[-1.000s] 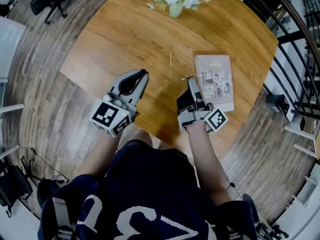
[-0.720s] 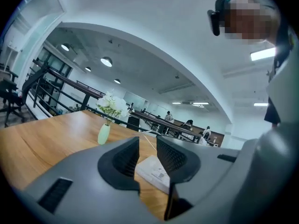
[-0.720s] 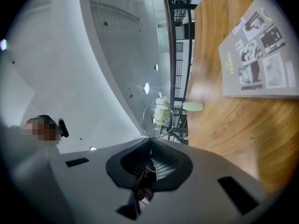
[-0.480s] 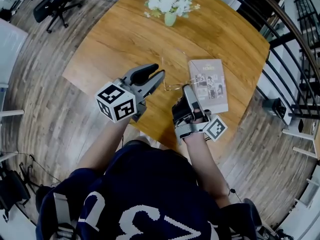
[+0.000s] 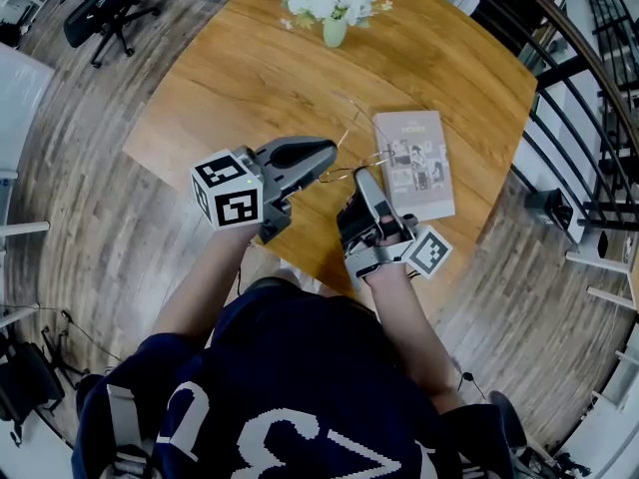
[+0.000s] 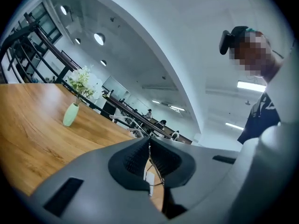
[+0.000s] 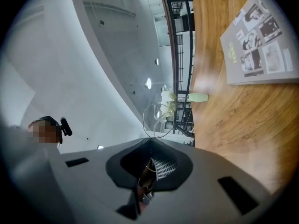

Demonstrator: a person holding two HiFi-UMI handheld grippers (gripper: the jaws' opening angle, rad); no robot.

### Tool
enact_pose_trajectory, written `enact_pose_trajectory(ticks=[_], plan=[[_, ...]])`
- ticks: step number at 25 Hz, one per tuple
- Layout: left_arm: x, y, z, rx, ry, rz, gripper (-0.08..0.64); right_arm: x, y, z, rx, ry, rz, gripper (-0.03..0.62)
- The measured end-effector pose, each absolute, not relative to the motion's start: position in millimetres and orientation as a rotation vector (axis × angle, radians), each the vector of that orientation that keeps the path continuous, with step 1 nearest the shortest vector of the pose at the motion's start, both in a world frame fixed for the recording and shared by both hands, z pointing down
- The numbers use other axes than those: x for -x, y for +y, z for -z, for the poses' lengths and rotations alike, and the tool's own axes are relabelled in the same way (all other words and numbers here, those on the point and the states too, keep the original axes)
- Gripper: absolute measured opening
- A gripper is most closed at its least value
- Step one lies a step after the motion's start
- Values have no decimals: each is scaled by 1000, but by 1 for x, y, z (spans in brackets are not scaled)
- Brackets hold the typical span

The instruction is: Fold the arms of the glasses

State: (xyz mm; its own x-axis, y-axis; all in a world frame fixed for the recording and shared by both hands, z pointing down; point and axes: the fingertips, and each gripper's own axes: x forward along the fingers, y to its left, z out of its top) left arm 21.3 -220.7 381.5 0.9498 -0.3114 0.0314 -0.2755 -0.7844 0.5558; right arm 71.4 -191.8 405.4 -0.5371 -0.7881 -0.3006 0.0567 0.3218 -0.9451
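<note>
The glasses are a thin wire frame held above the wooden table between both grippers. My left gripper comes in from the left and is shut on one thin arm, which runs down between its ribbed pads; a small tag hangs from the wire. My right gripper points away from me and is shut on the frame. In the right gripper view a round lens rim sticks out beyond its tips.
A book lies on the table just right of the grippers. A pale green vase of white flowers stands at the far edge. A black railing runs along the right, and an office chair stands at the upper left.
The left gripper swung right from the table's near edge, opened beside the glasses and shut on an arm. The right gripper moved slightly left with the glasses, away from the book.
</note>
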Motion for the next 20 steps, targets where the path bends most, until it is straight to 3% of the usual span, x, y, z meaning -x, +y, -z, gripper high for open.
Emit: enact_pose_trajectory(ticks=[6,12,16,20], plan=[[-38,-208,-387,-2468,-189,15,23,-67,-192,-404,620,1785,1332,28],[-9,-253,-384,-2528,-560,67,26,-71,-189,-403,637,1796,1324,28],[5,-291,-368,-2565,-742,94,118,-70,-185,-403,662,1842,1318,28],[-6,-314,-362,-2597,-751,53,132,-67,-181,-406,694,1893,1309,28]])
